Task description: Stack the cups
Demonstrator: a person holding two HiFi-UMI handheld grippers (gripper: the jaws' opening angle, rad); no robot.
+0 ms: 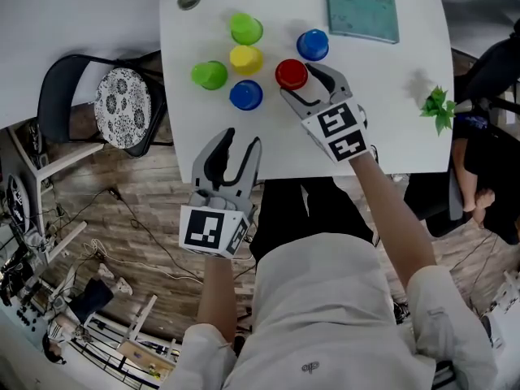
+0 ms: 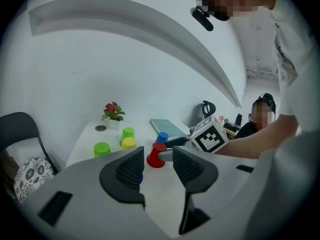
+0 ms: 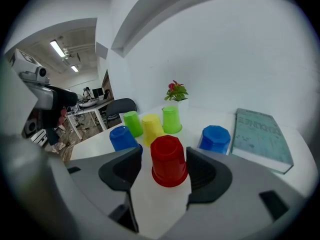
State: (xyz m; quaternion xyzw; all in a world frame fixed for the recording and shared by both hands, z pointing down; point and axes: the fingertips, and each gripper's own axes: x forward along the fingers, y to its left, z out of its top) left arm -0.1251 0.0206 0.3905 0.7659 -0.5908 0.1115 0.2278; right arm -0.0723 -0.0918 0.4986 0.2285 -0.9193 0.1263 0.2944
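Our right gripper [image 3: 161,175] stands wide open around the upside-down red plastic cup [image 3: 168,159] without touching it. Our left gripper [image 1: 242,141], jaws apart and empty, hangs nearer us than that cup.

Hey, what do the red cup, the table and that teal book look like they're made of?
Red cup: probably plastic, smooth with a slight sheen; even colour, faceted moulded base.
Table: white, matte, flat; perhaps laminate or painted board, the look leaves it open.
Teal book: likely paper with a matte card cover; pale page edges show along its side.
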